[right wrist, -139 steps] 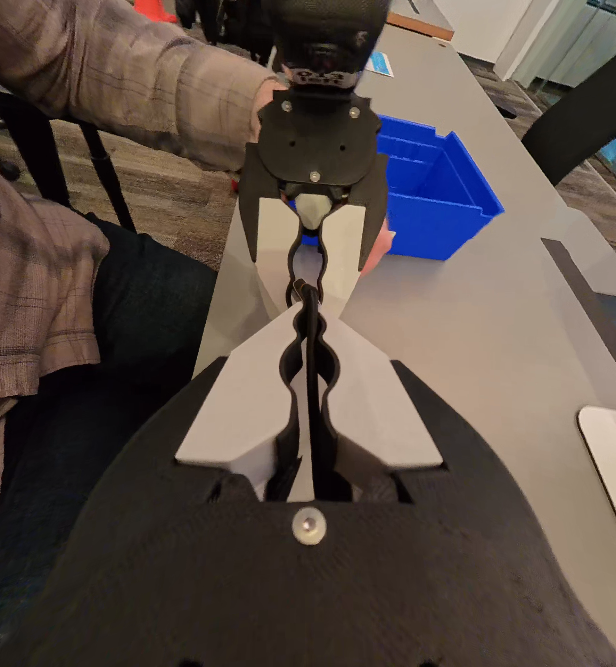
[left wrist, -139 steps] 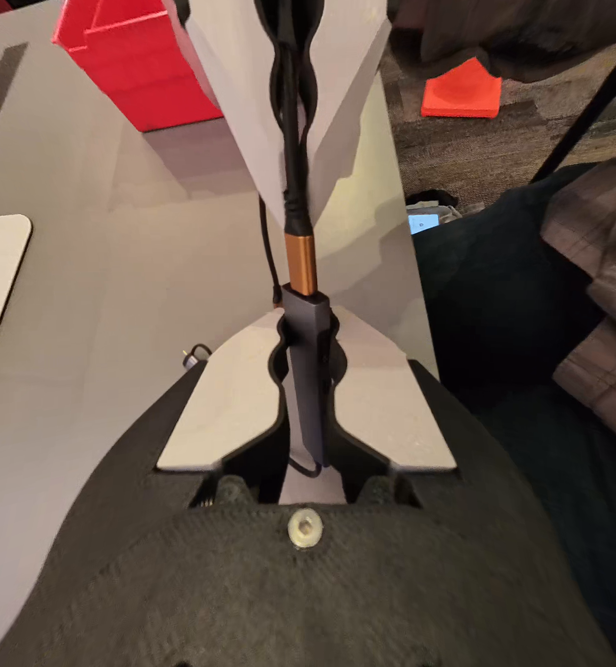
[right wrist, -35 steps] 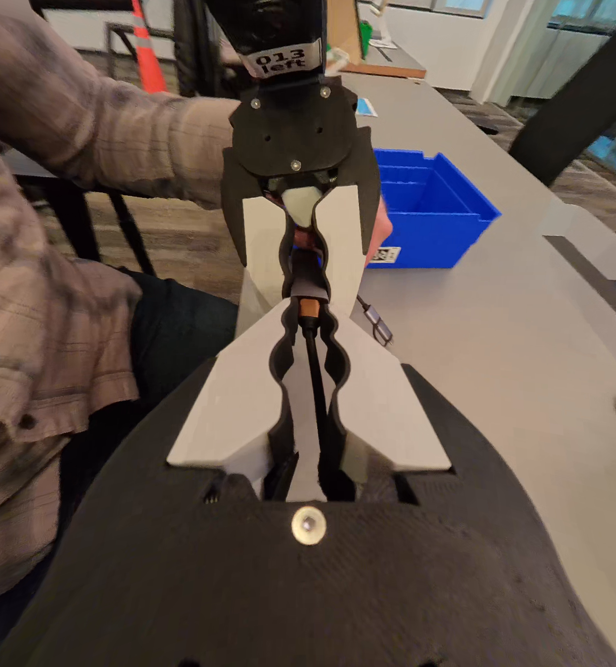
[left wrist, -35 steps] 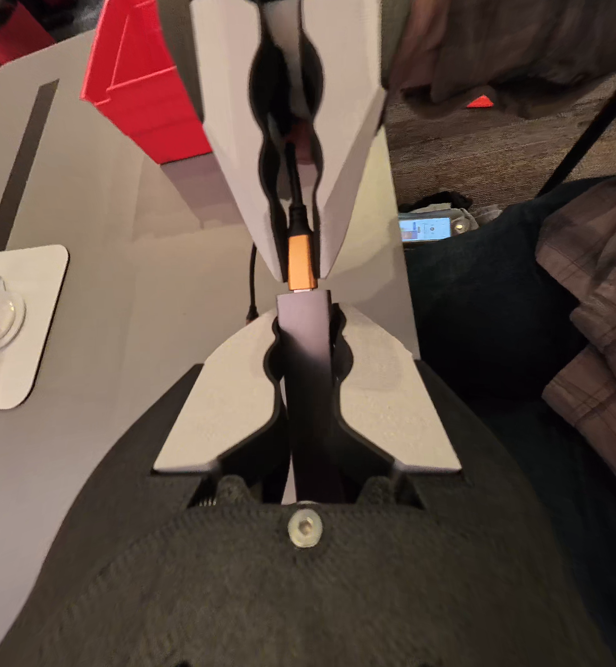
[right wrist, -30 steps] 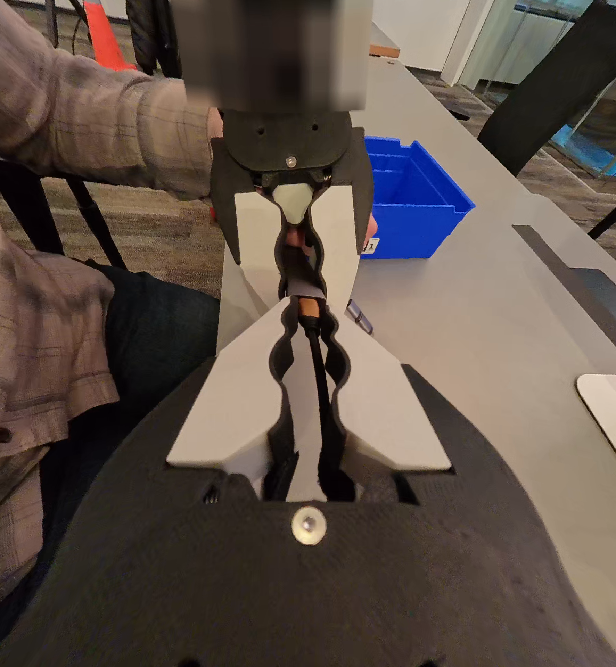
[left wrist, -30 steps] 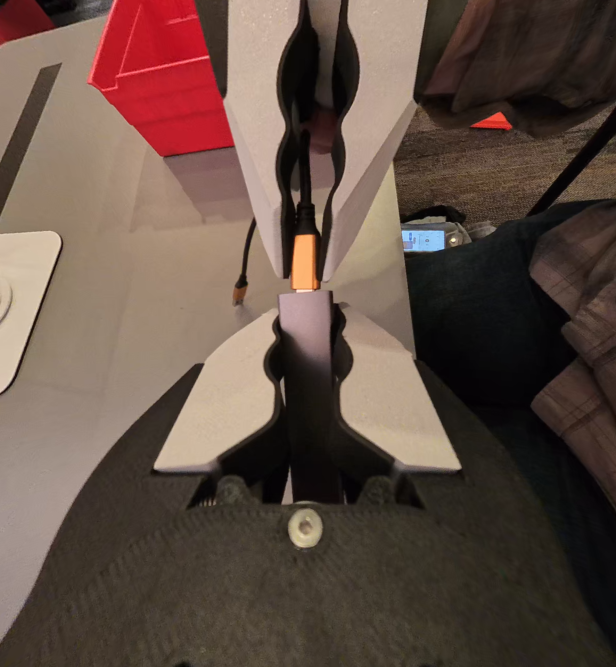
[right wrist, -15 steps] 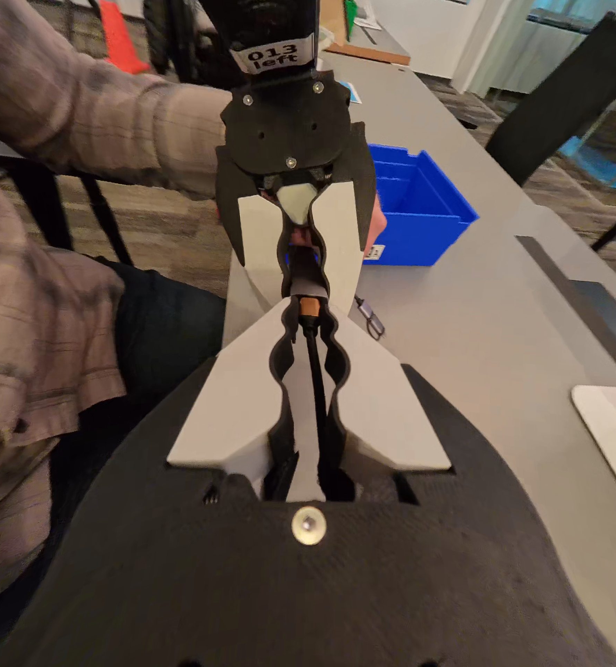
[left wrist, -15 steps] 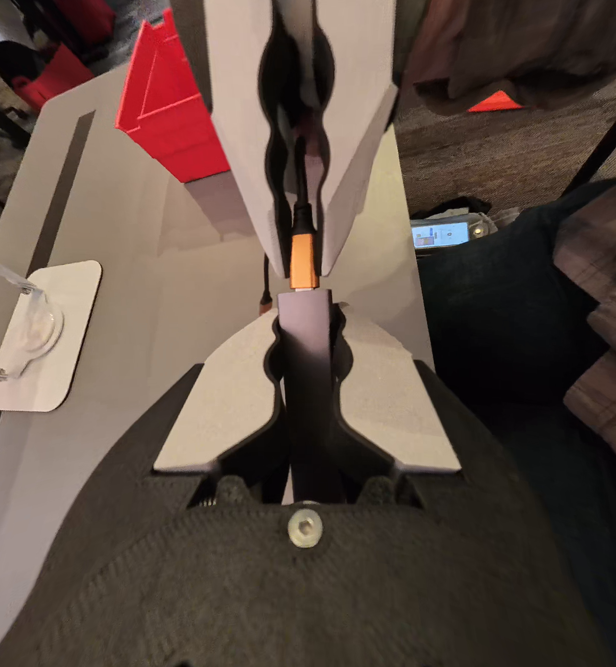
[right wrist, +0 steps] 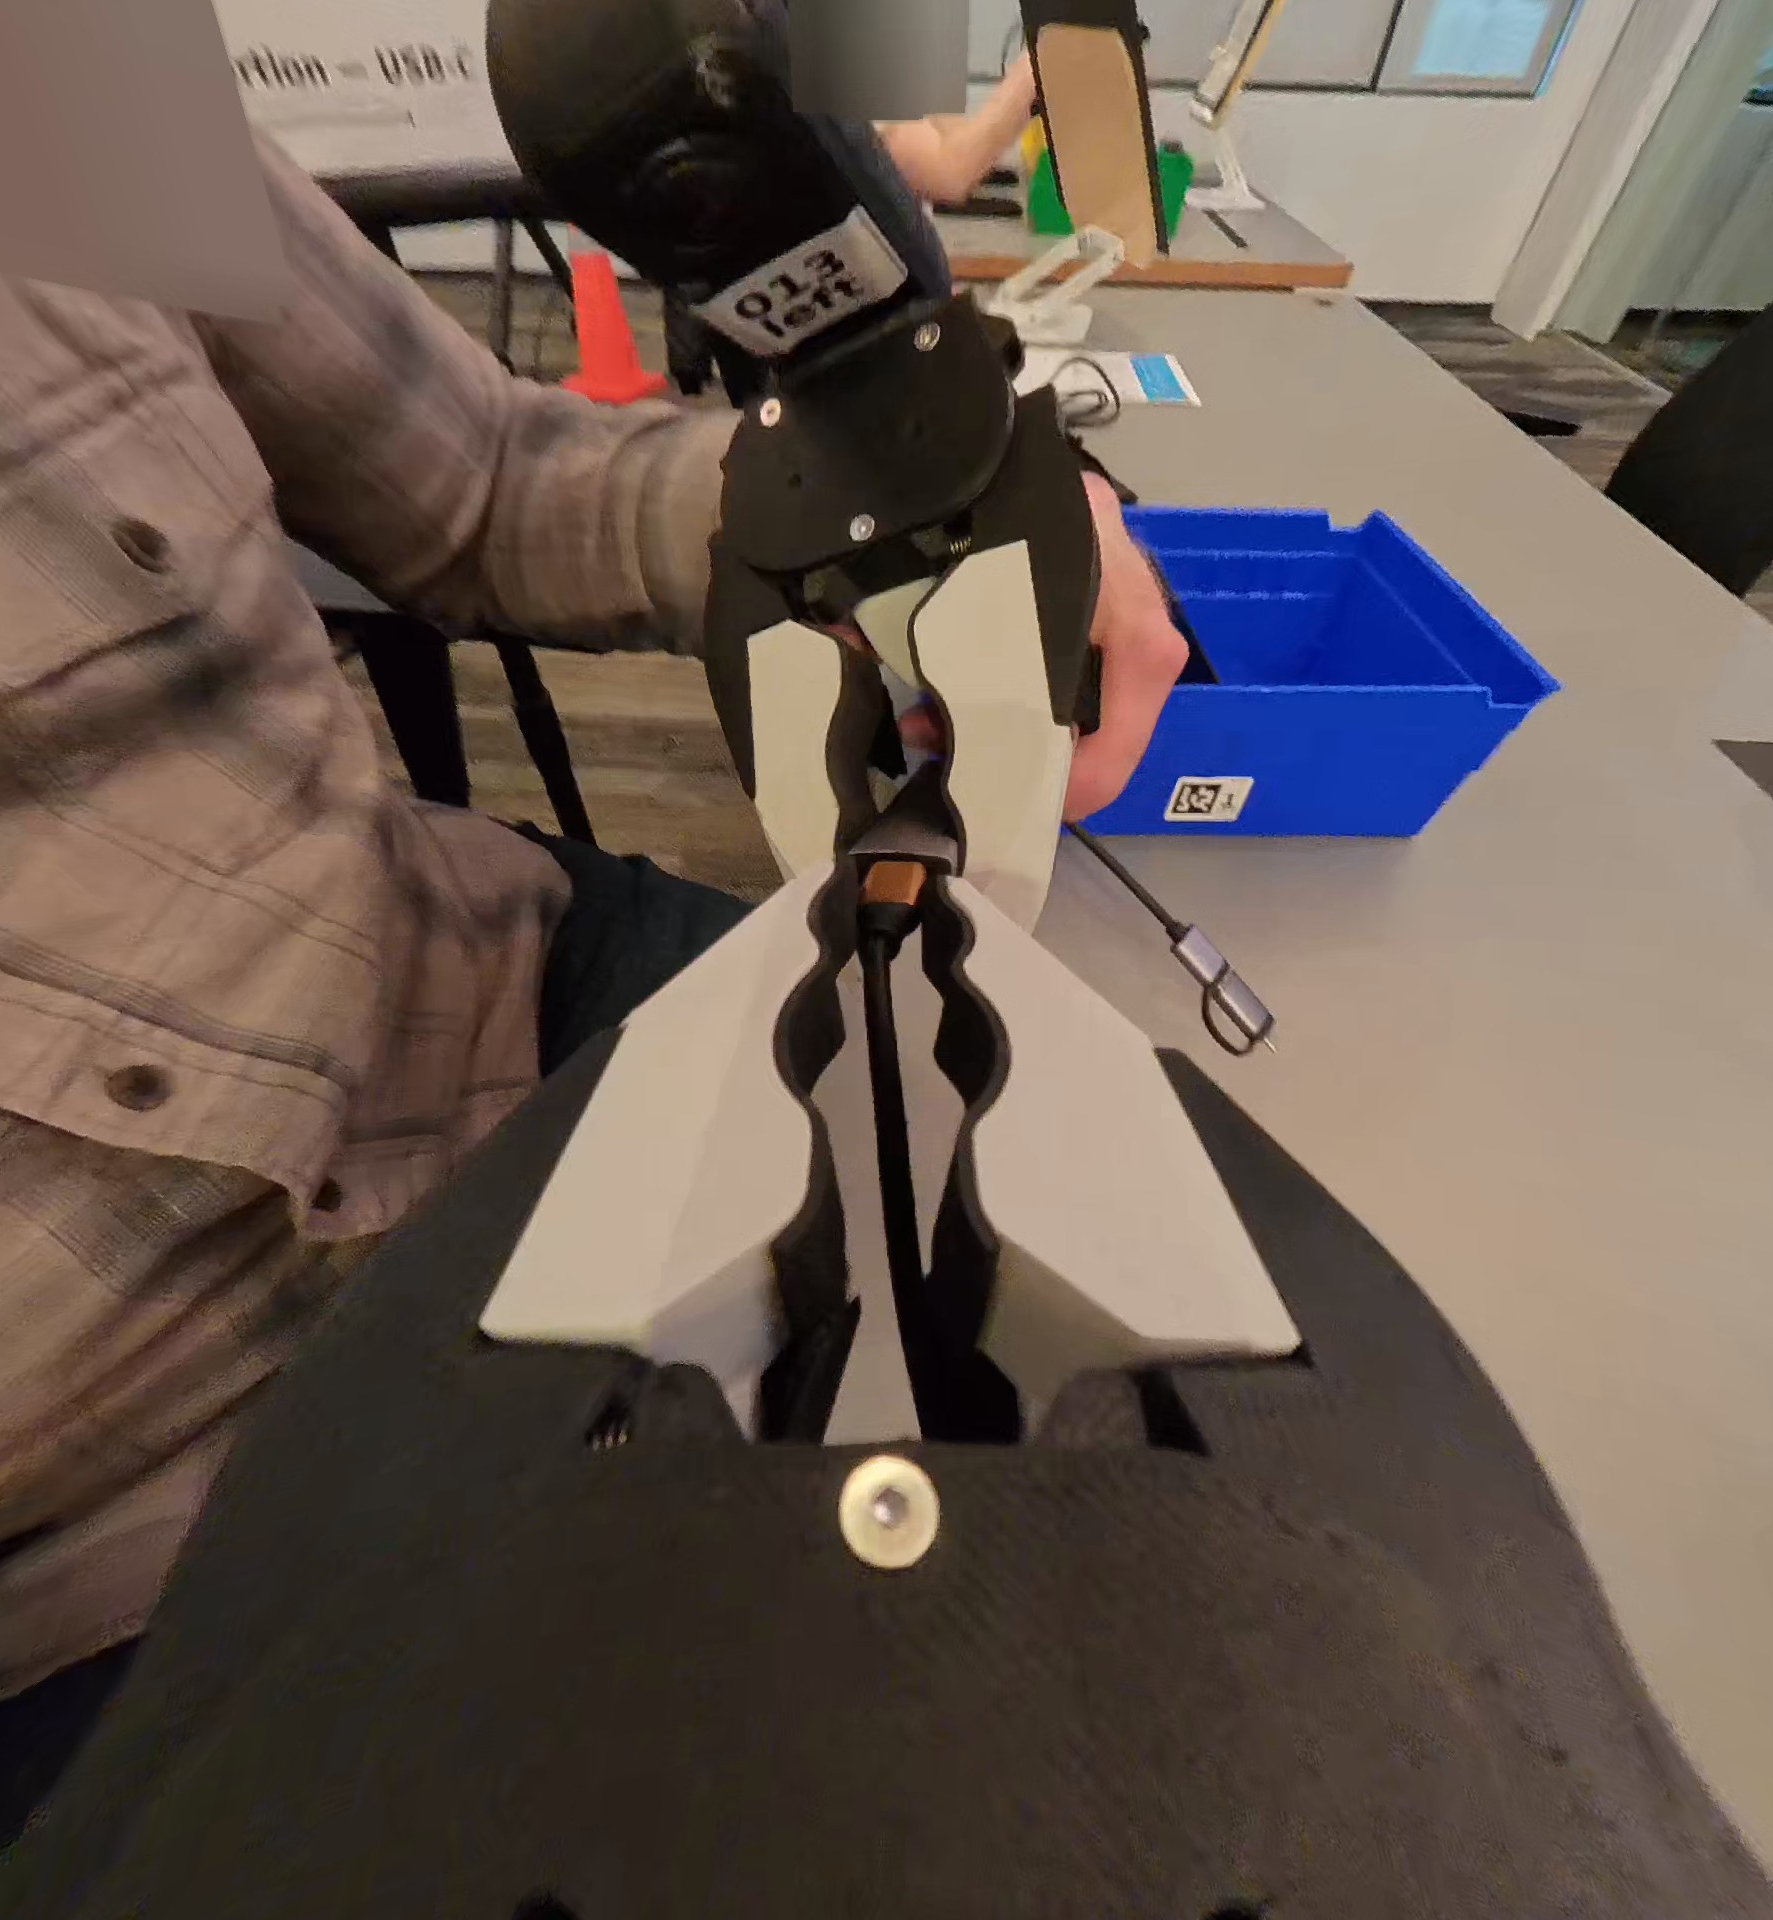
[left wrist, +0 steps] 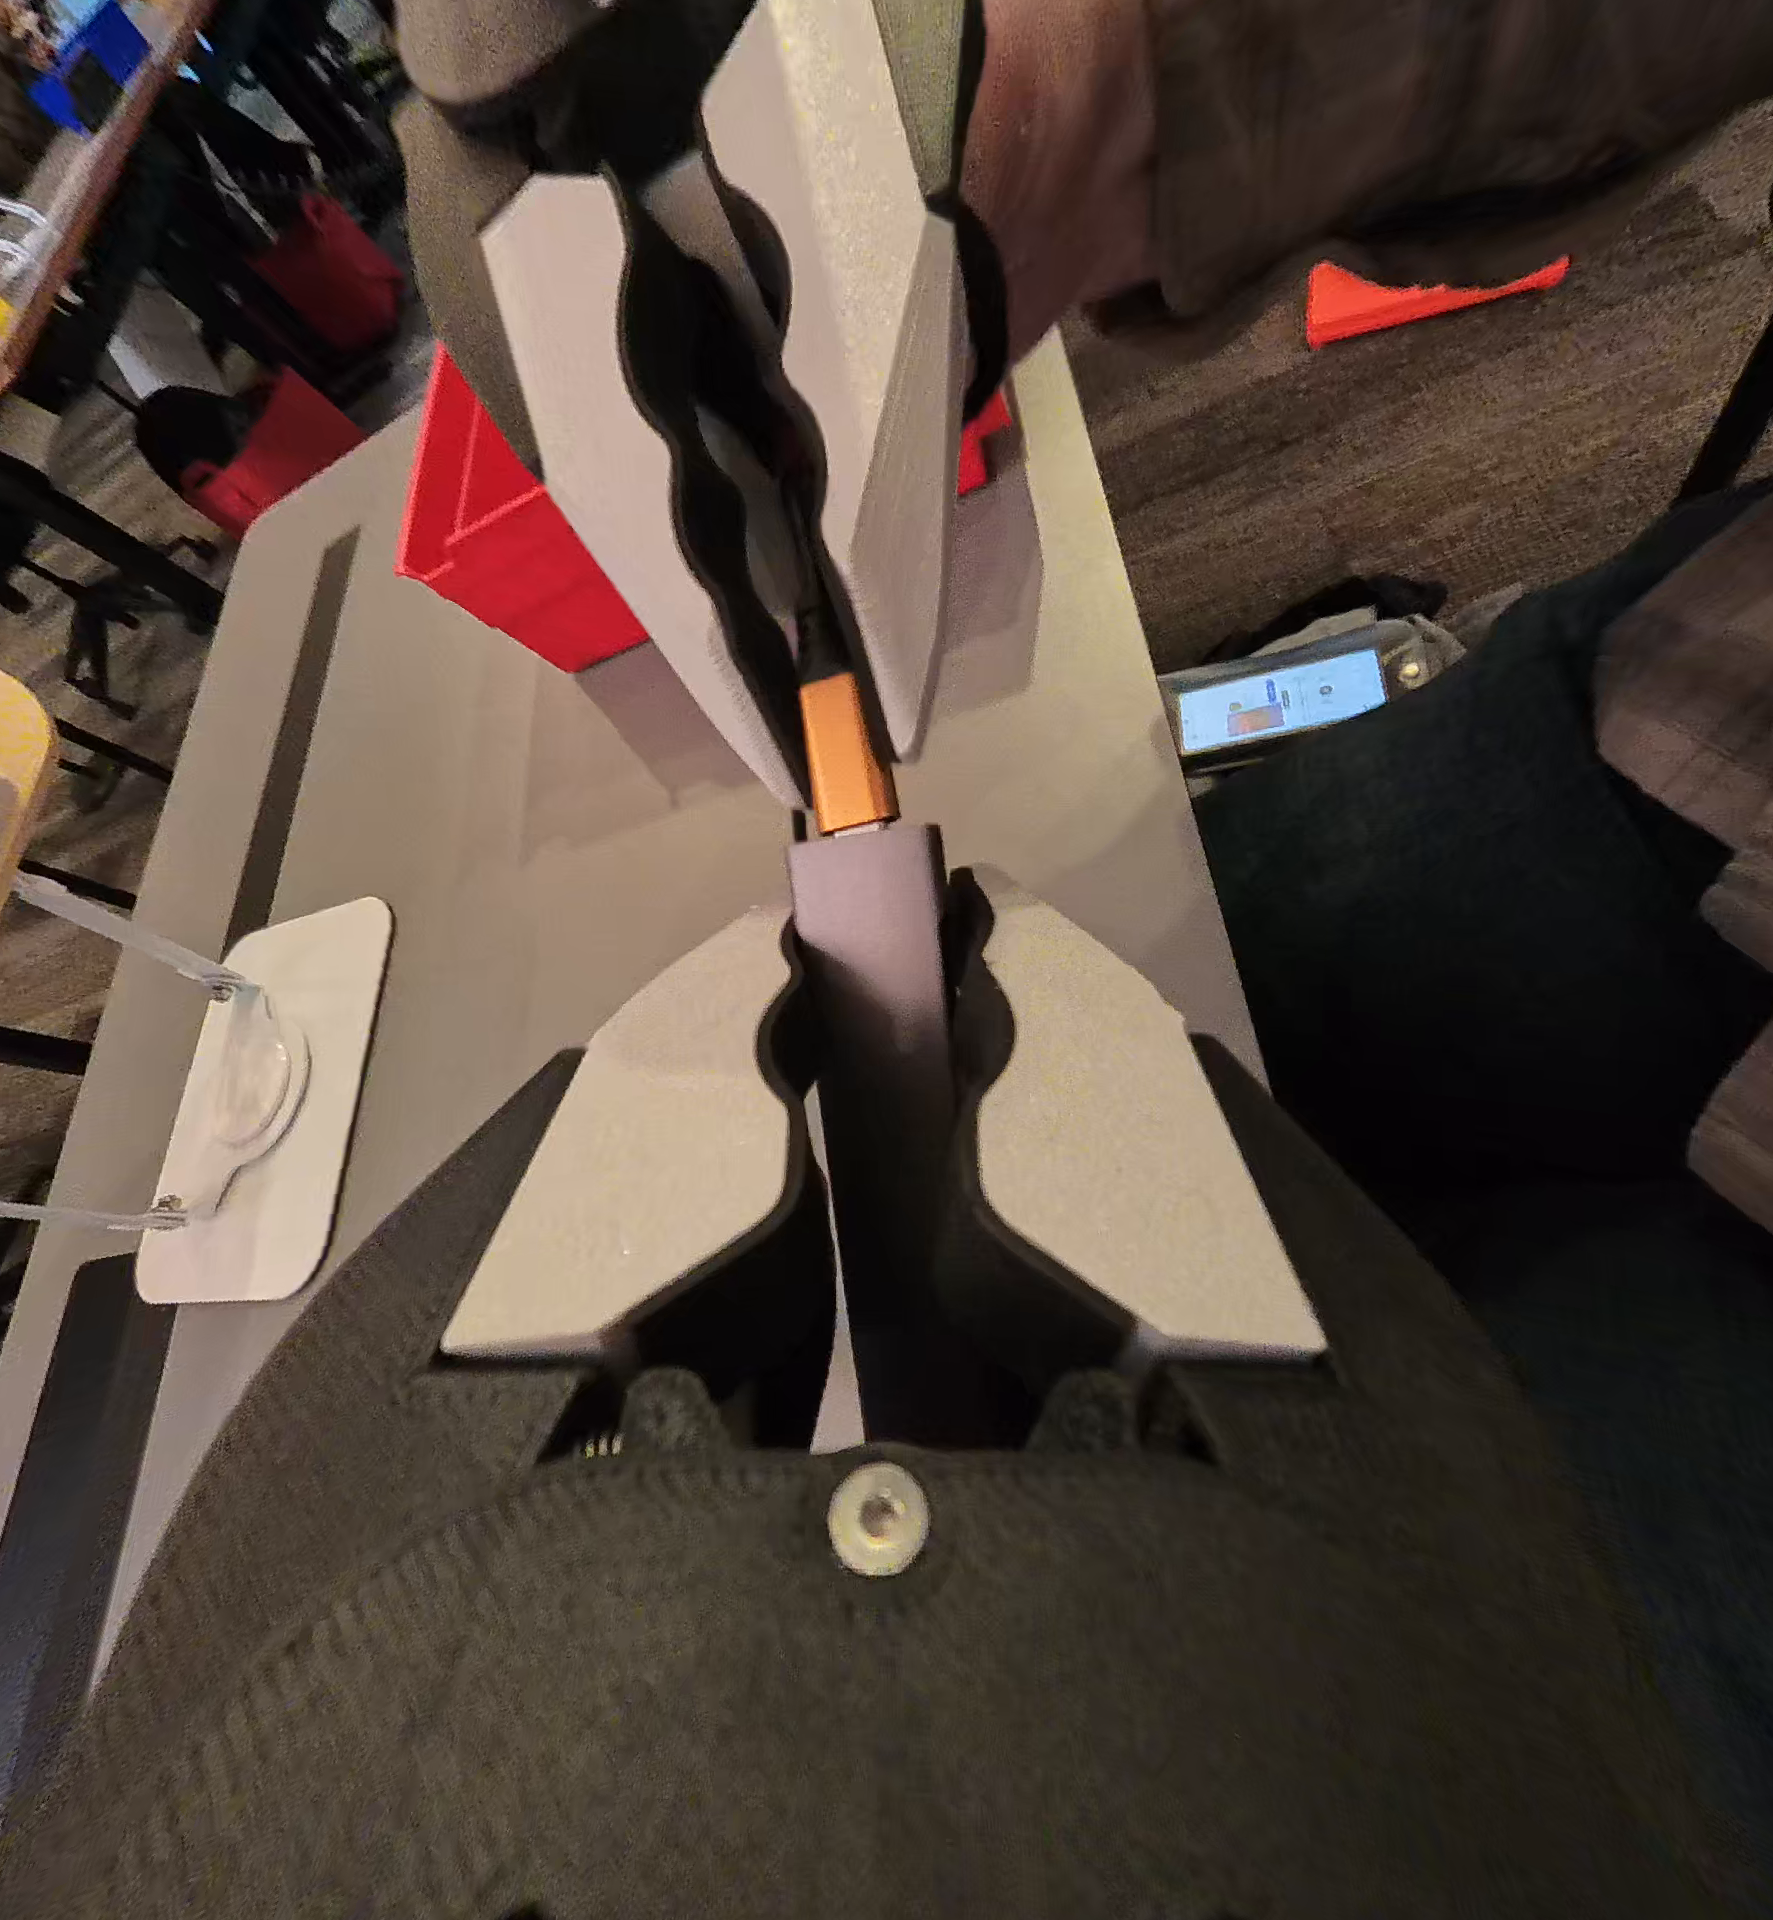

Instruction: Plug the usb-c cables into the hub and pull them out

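In the left wrist view my left gripper (left wrist: pixel 871 904) is shut on the dark grey hub (left wrist: pixel 877 997), which points forward above the grey table (left wrist: pixel 425 831). My right gripper (left wrist: pixel 846 779) comes in from the top, shut on the orange usb-c plug (left wrist: pixel 846 753). The plug meets the hub's end at a slight tilt, with a thin silver strip of its tip showing. In the right wrist view my right gripper (right wrist: pixel 887 883) holds the plug (right wrist: pixel 892 883), and its black cable (right wrist: pixel 892 1091) runs back between the fingers. The left gripper (right wrist: pixel 908 862) faces it, holding the hub (right wrist: pixel 908 826).
A red bin (left wrist: pixel 508 561) stands behind on the table and a white pad with a clear stand (left wrist: pixel 269 1091) lies left. A blue bin (right wrist: pixel 1318 675) stands right. The hub's own lead with a grey connector (right wrist: pixel 1214 971) hangs over the table. A phone (left wrist: pixel 1277 707) lies on the person's lap. My left and right fingertips are right by each other.
Both grippers have risen and tilted together, so more of the room shows. The plug now sits slightly askew at the hub's end with a silver strip showing. Both grips are unchanged.
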A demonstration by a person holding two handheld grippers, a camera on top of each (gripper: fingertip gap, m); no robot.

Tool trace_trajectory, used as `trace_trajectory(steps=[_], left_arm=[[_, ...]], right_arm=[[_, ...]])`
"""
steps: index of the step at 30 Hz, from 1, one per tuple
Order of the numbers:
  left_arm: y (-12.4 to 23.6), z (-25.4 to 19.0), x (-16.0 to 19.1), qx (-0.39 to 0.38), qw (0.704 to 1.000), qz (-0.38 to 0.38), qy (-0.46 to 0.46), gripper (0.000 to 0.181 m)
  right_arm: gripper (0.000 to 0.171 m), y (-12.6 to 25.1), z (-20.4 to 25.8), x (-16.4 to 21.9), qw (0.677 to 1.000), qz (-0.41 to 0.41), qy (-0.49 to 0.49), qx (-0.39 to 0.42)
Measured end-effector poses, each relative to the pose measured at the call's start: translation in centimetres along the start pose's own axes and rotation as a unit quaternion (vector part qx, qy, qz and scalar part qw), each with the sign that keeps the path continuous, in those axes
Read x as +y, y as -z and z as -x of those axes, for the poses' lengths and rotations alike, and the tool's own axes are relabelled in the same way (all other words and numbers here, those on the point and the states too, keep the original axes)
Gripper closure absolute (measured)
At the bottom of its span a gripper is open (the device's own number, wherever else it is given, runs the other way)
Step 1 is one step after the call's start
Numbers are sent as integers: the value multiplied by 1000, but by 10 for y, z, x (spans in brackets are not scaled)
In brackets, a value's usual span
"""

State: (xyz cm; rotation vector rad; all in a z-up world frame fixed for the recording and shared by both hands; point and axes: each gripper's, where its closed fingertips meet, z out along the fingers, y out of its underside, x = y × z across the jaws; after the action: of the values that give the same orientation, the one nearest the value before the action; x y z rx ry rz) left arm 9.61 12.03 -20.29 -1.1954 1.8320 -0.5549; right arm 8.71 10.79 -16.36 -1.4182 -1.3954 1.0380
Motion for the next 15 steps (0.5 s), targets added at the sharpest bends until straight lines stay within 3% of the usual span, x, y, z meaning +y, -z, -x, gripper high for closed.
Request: trace_trajectory(steps=[5,12,15], left_arm=[[1,5,5,-3,1000,-3,24,159],[-3,9,4,11,995,-26,93,159],[-3,6,-1,12,996,-30,86,159]], right_arm=[[161,-3,-8,0,999,17,19,39],[164,0,-16,-1,971,93,114,188],[163,2,-10,-1,982,75,85,153]])
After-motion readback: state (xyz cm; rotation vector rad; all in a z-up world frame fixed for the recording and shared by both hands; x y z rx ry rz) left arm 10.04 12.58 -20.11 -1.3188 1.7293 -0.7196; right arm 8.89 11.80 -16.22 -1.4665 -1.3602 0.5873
